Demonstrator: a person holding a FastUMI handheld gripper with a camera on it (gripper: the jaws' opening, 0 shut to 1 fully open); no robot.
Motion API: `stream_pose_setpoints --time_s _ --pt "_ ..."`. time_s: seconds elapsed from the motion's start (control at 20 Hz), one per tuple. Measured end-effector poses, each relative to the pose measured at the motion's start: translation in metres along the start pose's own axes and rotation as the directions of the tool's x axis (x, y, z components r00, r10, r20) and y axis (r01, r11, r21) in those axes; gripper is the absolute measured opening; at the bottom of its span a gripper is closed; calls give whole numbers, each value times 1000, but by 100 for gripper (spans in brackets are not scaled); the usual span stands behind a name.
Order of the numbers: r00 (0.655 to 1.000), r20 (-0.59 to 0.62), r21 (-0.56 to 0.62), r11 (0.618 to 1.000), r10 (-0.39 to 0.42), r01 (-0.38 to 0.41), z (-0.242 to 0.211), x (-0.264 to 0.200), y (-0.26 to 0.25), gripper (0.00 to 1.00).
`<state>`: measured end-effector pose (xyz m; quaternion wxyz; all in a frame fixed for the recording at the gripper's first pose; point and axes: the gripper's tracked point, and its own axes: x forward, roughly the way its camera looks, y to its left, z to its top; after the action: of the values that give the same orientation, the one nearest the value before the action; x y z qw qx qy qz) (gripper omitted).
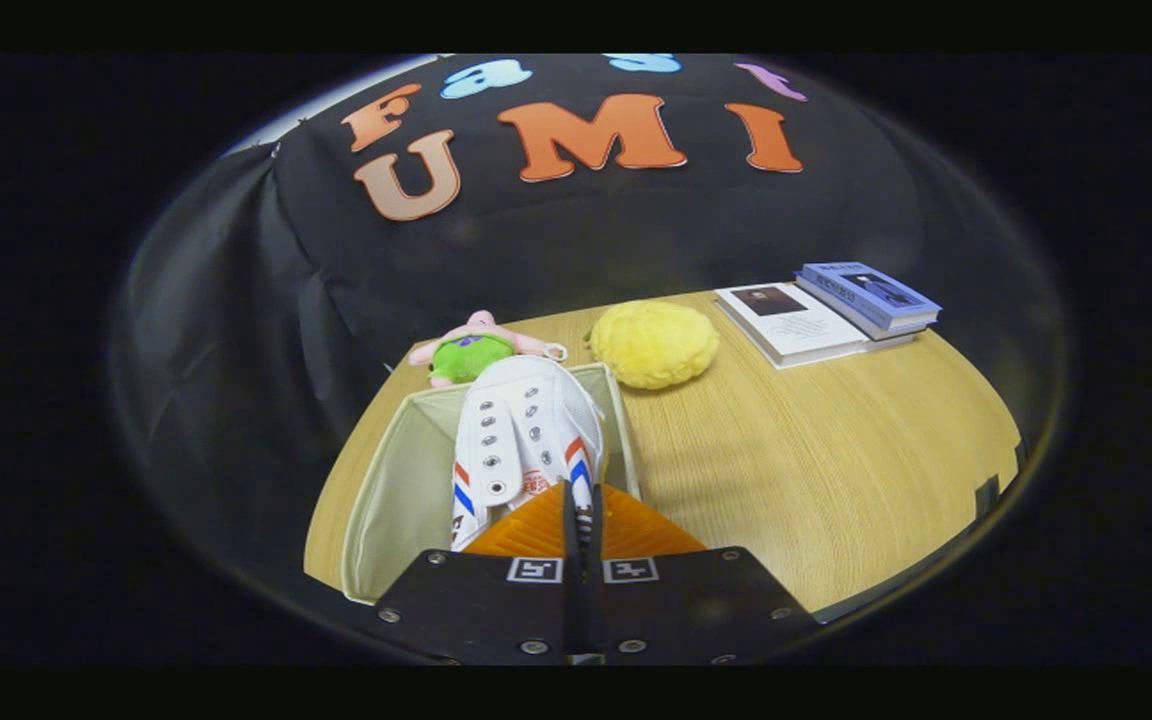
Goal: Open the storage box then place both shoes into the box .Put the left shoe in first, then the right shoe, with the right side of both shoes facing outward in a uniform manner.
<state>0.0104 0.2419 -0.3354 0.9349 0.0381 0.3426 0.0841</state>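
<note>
A white sneaker (521, 440) with red and blue side stripes hangs toe-forward over the open beige storage box (386, 480). My gripper (581, 510) is shut on the sneaker's rear edge, the orange fingers (636, 525) almost touching with only thin material between them. The sneaker's toe reaches the box's far rim. The box stands at the wooden table's near left corner, and its floor under the shoe is hidden. I cannot tell whether another shoe lies inside.
Beyond the box lie a pink and green plush toy (471, 352) and a yellow fluffy ball (653, 343). Books (826, 310) are stacked at the table's far right. Bare wooden tabletop (816, 450) spreads right of the box.
</note>
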Motion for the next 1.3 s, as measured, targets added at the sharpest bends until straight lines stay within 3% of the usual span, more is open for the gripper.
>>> stream_pose_setpoints --time_s 0.25,0.45,0.6,0.65,0.95,1.3 --pt "1000 0 -19 1000 -10 10 0 2 1 3" --pt "998 40 -23 999 38 -37 17 -13 16 28" --pt "995 81 -37 998 50 -47 42 -22 14 86" --pt "994 98 -32 998 49 -46 51 -26 11 99" --pt "978 204 -41 999 30 -22 110 -63 -23 99" --pt "917 399 -68 998 11 18 193 -145 -85 99"
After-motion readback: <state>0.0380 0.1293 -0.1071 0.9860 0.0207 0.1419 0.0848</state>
